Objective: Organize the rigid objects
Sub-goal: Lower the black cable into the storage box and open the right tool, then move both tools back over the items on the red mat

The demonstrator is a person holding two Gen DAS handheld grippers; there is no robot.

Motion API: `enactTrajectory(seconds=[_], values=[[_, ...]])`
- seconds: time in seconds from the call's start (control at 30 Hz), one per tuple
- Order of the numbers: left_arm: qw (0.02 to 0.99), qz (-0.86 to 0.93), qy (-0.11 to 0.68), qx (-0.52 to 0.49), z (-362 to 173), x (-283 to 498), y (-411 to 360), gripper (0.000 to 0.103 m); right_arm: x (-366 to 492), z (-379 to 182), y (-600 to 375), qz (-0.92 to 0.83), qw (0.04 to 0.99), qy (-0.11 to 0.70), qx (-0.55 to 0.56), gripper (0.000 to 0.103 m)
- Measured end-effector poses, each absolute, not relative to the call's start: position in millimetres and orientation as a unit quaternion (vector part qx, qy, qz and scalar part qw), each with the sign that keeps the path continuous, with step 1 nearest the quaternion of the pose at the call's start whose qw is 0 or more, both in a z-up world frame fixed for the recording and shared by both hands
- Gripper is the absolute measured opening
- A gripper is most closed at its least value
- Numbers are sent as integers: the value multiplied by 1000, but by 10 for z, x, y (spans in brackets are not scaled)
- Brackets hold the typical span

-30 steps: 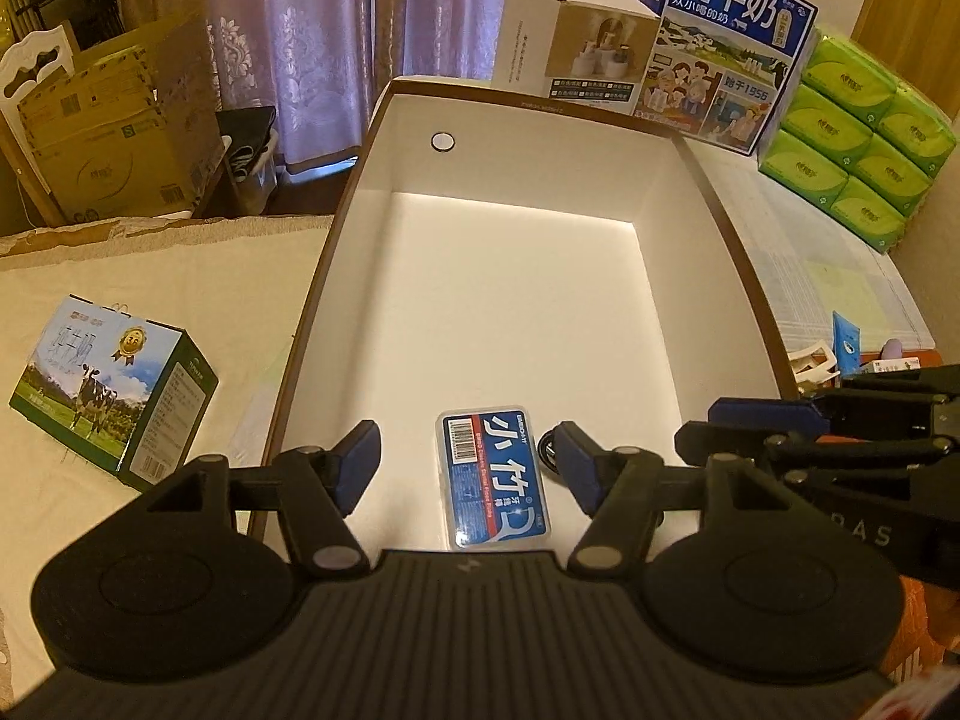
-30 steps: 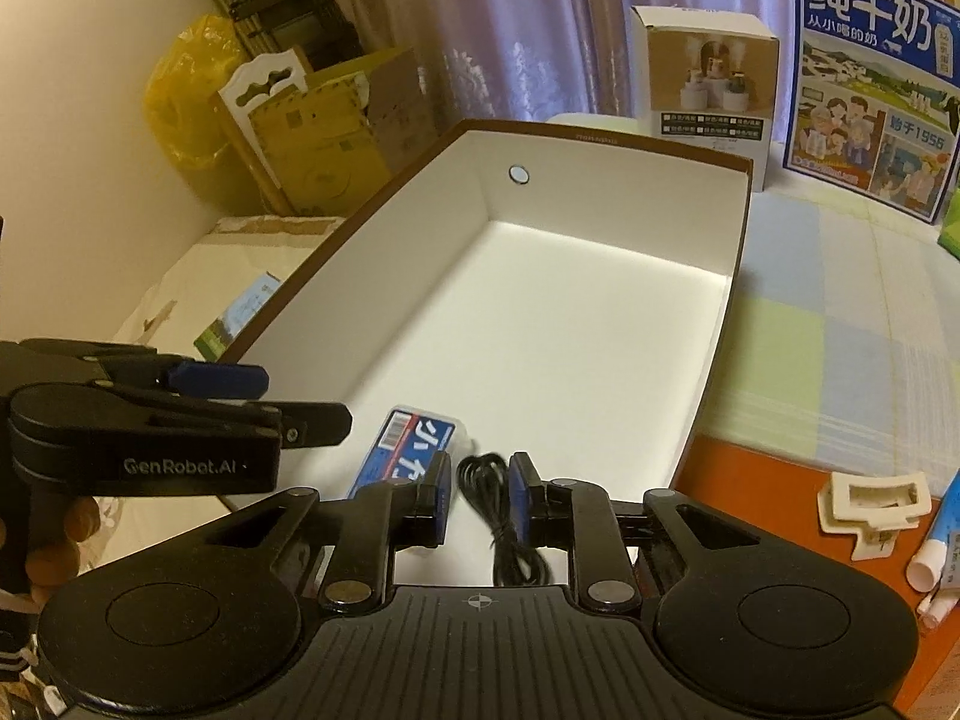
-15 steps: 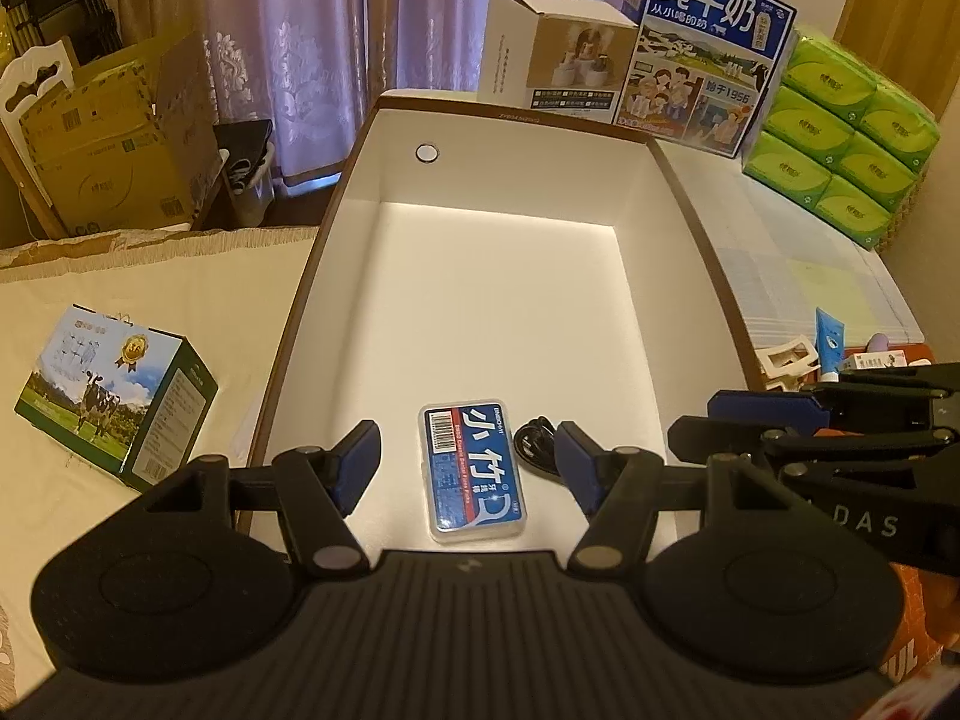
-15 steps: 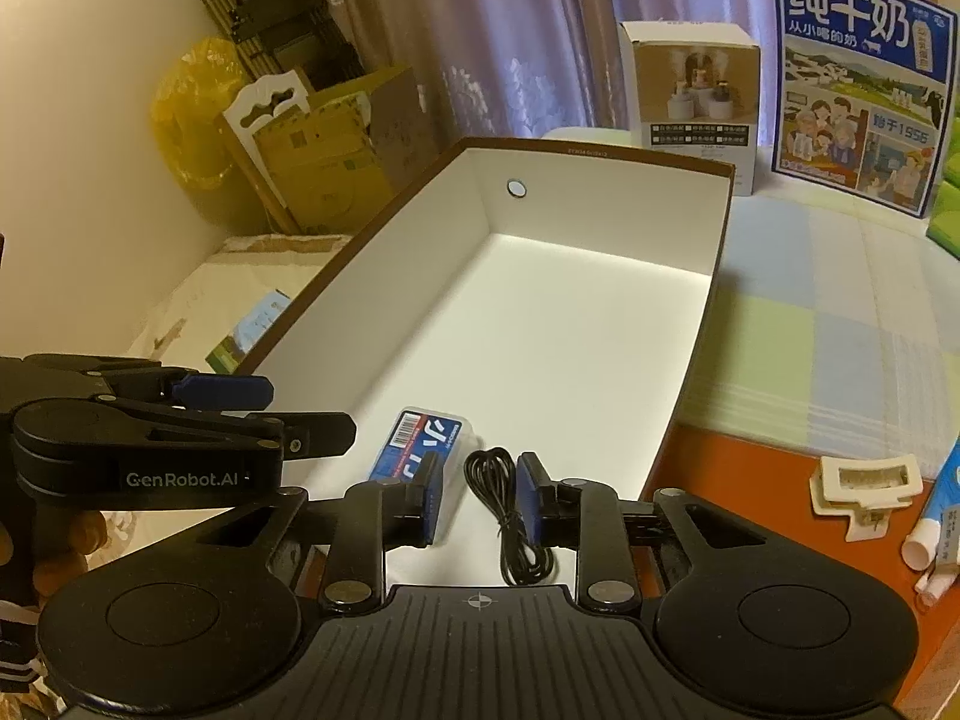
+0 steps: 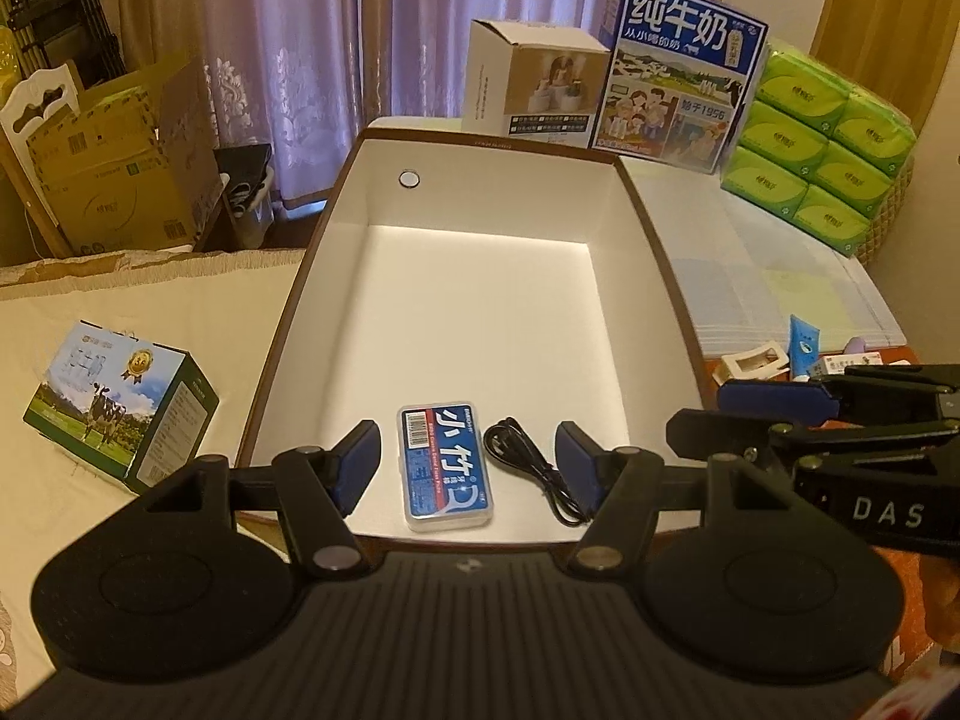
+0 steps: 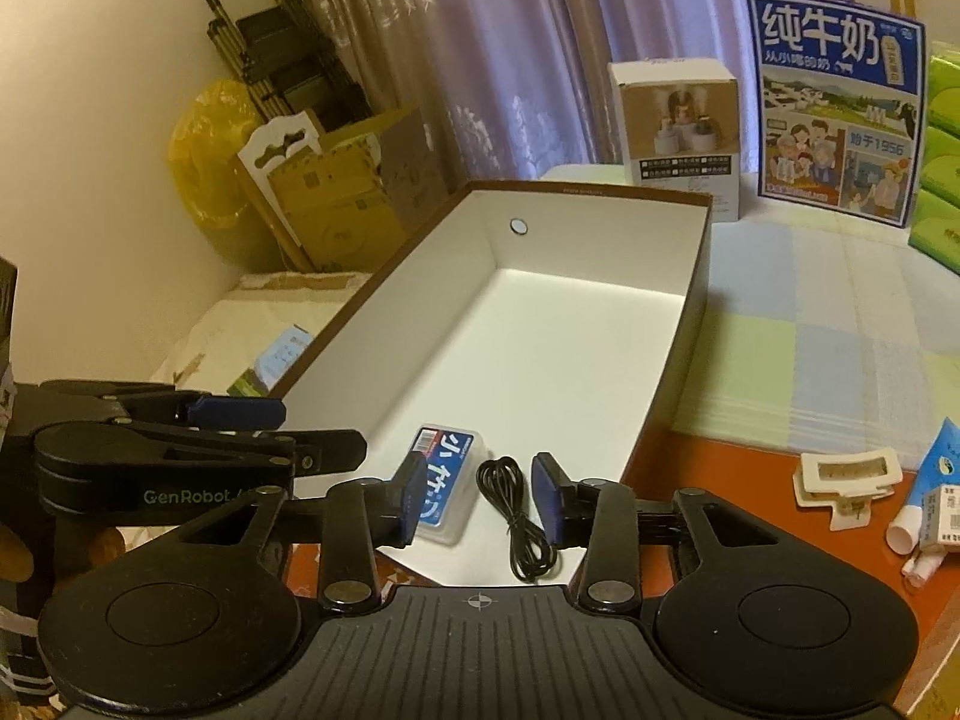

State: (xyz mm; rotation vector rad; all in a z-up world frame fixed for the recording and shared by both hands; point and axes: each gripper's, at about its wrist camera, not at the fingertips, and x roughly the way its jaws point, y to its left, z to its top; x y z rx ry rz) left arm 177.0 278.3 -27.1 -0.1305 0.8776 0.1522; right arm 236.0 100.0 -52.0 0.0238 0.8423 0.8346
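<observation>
We are holding our left gripper (image 5: 467,468) released and empty above the near edge of the box (image 5: 660,276), its jaws spread wide on either side of the blue case (image 5: 447,467) without touching it. Beside it, we are keeping our right gripper (image 6: 474,501) released too, jaws parted around the black cable (image 6: 513,516) lying coiled on the box floor. Case and cable are lying side by side, just apart, along the near wall, probably tucked there so that the rest of the white floor is staying free for more things. To the right, outside the box, on the table's near right corner, a white clip (image 6: 843,480) and a blue tube (image 6: 927,480) are waiting near each other, likely the next things to go in. Off to the left, a green carton (image 5: 120,402) is lying on the cream cloth, well apart from the box. Past the far wall, a beige carton (image 5: 531,87), a milk poster (image 5: 678,69) and green tissue packs (image 5: 822,150) are standing along the table's far edge.
</observation>
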Motion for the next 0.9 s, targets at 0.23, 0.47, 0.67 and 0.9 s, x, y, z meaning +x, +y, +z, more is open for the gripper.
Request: enactTrajectory(seconds=[0.23, 0.47, 0.67, 0.9], values=[[905, 69, 413, -69, -157, 1578, 2616, 63, 2229, -407, 714, 390, 837, 383, 31, 63], [909, 45, 409, -69, -87, 1400, 2350, 64, 2072, -349, 348, 385, 840, 380, 38, 66], [910, 15, 409, -70, -75, 1338, 2068, 64, 1960, -332, -33, 370, 847, 381, 33, 67], [906, -12, 417, -66, -120, 1342, 1732, 64, 1870, -381, -399, 355, 849, 390, 31, 67]])
